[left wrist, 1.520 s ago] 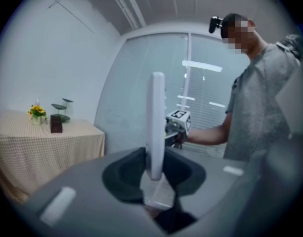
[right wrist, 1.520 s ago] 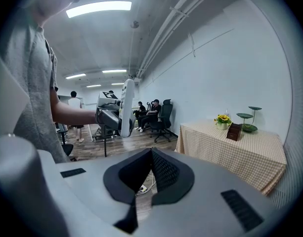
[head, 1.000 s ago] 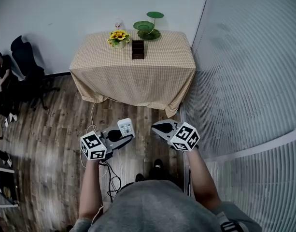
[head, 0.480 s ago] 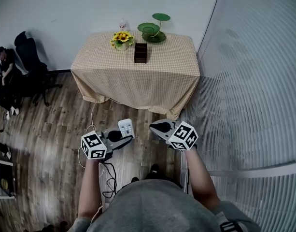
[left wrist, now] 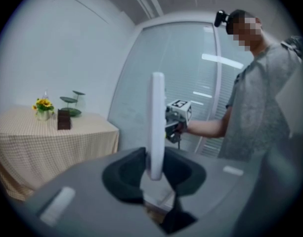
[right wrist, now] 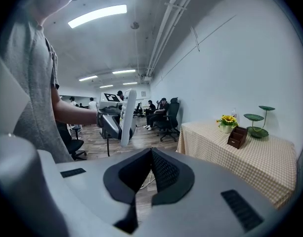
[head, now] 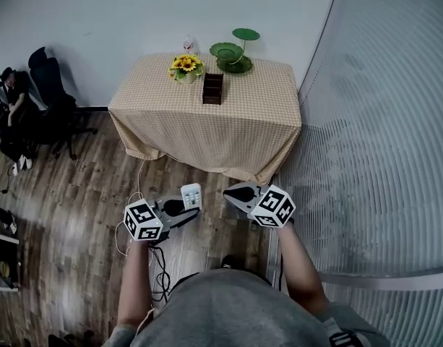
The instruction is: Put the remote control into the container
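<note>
- Remote: clamped by its lower end between left gripper jaws, upright, well short of table, leaving most of its length free for insertion.
- Right gripper: jaws together, empty, alongside, equally short of table, kept clear.
- Container: on table's far half, beside flowers; apparently open-topped, too small to confirm.
</note>
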{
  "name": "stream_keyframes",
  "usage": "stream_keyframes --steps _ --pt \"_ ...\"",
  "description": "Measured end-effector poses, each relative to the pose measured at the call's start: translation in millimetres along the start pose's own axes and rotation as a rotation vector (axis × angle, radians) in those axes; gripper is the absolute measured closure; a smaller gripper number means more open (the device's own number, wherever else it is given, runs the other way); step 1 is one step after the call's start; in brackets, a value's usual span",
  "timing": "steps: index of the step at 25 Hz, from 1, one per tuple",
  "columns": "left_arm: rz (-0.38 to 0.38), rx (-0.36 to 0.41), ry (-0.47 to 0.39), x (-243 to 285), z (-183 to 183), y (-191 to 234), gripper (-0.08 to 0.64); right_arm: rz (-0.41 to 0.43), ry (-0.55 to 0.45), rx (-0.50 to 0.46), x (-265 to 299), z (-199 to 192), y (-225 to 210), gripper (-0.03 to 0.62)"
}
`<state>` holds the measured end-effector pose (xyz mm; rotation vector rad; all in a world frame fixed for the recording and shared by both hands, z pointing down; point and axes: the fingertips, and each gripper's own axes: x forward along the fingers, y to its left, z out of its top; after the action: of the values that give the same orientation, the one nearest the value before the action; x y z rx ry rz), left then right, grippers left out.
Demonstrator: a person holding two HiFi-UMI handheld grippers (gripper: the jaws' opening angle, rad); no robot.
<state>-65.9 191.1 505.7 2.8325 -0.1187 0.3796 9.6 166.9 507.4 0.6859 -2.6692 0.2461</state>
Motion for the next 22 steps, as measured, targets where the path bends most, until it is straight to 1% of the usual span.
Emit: stream_keyframes --steps 3,8,14,22 --pt "-0.001 -0.007 -0.005 11 5 2 0.466 0.004 0.006 -0.002 -8 -3 -10 0.574" --pt "0.005 -0.011 -0.01 38 10 14 0.466 0.016 0.003 0.005 -18 -18 -31 0.574" --pt "-0.007 0.001 0.004 49 16 8 0.467 0.011 0.005 0.009 -30 -25 -33 0.574" --pt "-0.014 0.005 0.023 58 20 16 0.466 0.01 0.005 0.015 -35 -27 -46 0.574"
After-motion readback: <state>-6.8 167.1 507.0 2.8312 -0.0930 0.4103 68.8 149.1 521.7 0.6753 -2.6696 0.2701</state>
